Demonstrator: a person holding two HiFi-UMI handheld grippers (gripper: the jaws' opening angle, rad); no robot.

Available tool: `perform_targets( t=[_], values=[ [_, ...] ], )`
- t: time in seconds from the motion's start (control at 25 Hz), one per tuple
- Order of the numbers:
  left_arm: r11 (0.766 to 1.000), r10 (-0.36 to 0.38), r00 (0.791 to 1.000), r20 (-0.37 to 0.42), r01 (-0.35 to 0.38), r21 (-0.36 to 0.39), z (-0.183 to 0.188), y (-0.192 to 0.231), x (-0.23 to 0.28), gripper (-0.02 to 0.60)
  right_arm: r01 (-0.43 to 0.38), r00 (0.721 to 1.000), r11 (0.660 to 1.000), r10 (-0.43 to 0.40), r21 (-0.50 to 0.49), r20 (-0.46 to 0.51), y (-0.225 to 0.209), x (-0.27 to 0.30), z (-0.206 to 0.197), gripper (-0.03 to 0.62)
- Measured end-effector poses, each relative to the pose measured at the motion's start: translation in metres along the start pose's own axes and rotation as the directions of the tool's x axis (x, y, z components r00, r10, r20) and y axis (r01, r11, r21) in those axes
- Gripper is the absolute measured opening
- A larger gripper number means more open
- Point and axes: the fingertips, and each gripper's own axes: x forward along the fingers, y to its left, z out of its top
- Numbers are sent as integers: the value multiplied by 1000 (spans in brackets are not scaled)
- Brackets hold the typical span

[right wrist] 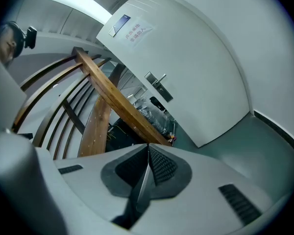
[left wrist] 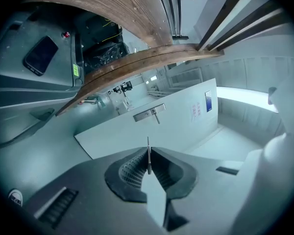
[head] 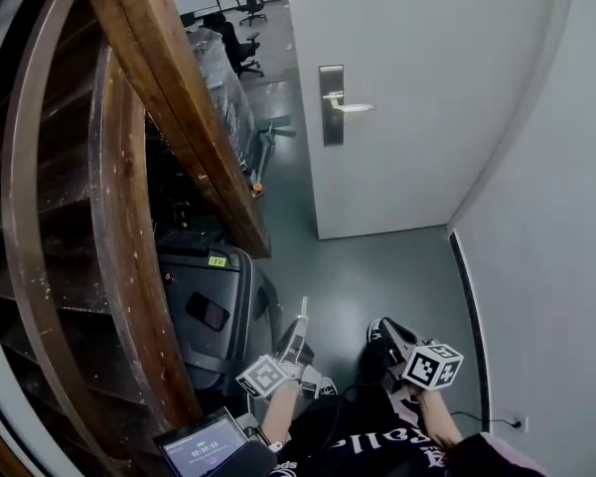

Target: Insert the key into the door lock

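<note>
The white door [head: 407, 87] stands shut ahead, with a metal lock plate [head: 331, 107] and lever handle [head: 350, 106] on its left side. My left gripper [head: 300, 328] hangs low near the floor, far from the door. It is shut on a thin metal key [left wrist: 148, 148] whose blade sticks out past the pads towards the lock plate [left wrist: 148, 114]. My right gripper [head: 379, 334] is beside it, also low, its jaws shut with nothing between them [right wrist: 148, 151]. The lock plate [right wrist: 159, 87] shows far off in the right gripper view.
A curved wooden staircase [head: 179, 97] fills the left. A dark case [head: 211, 311] with a phone on it sits under the stairs, close to my left gripper. A white wall [head: 546, 217] closes the right side. Office chairs [head: 240, 43] stand far back.
</note>
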Motion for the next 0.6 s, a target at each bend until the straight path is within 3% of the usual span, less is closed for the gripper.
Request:
perform_targets(
  t=[0.24,0.32,0.6],
  values=[
    [1000,18,998,54,-19,8,26,5,53,25,-64,996,998,63,-11,-56,-21,61,37,20],
    [999,50,995,87,-51,8,36,10,78,25,-97,993,995,95,-26,-73,-32,86,62,20],
    [999,28,977,211,-23,-28,60,-4,200,25,-186,977,978,174,-94,-121,-86,140,169,20]
  ],
)
